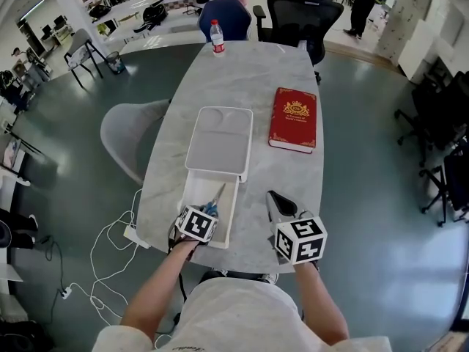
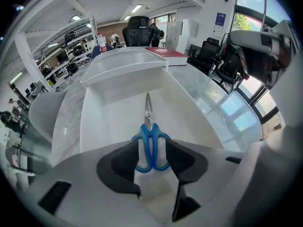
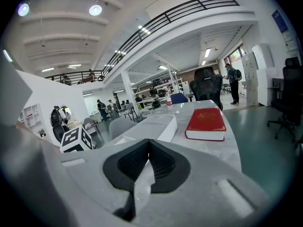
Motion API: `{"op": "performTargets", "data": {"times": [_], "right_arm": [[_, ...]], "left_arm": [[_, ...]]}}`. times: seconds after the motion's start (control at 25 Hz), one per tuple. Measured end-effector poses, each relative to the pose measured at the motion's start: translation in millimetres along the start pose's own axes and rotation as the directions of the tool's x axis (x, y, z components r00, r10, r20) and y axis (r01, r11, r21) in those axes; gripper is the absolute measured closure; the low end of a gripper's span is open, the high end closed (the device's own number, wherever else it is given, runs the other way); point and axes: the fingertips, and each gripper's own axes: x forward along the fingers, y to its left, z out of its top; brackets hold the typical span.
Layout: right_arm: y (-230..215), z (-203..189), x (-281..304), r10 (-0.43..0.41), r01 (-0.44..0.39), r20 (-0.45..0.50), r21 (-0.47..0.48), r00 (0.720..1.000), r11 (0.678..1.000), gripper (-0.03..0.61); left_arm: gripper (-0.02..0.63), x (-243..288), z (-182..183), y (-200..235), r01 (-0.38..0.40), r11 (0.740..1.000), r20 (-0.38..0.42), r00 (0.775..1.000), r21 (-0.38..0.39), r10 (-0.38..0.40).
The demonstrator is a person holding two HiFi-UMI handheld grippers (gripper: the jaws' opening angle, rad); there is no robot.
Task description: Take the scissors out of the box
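Blue-handled scissors [image 1: 214, 201] lie flat in the near half of an open white box [image 1: 187, 189], blades pointing away from me. My left gripper [image 1: 208, 211] points steeply down into the box over the handles. In the left gripper view the blue handle loops [image 2: 150, 143] sit in the gap of the left gripper [image 2: 152, 159]. The dark pads [image 2: 120, 162] flank the loops and overlap their outer edges, with no clear squeeze. My right gripper [image 1: 273, 199] hovers over the table right of the box. In its own view the right gripper [image 3: 148, 148] has its pads together and holds nothing.
The box lid [image 1: 220, 136] lies open beyond the tray. A red book [image 1: 294, 119] rests on the marble table [image 1: 242, 79] to the right, and a water bottle [image 1: 217, 38] stands at the far end. A grey chair [image 1: 132, 134] sits left; cables trail on the floor.
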Motion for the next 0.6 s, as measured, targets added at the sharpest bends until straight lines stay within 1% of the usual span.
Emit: {"op": "performTargets", "data": {"times": [0.2,0.6], "right_arm": [[-1.2,-0.6,-2.5,-0.008,0.008,-0.004,0.003,1.0,1.0,0.574],[-2.3,-5.6,-2.0,-0.023,0.024,-0.012,0.011,1.0,1.0,0.574]], "left_arm": [[0.451,2.9,3.3,3.4,-0.004,1.0,-0.019,1.0,-0.003,0.004],[0.463,6.8,-1.1,1.2,0.042,0.999,-0.067,0.997,-0.017,-0.043]]}}
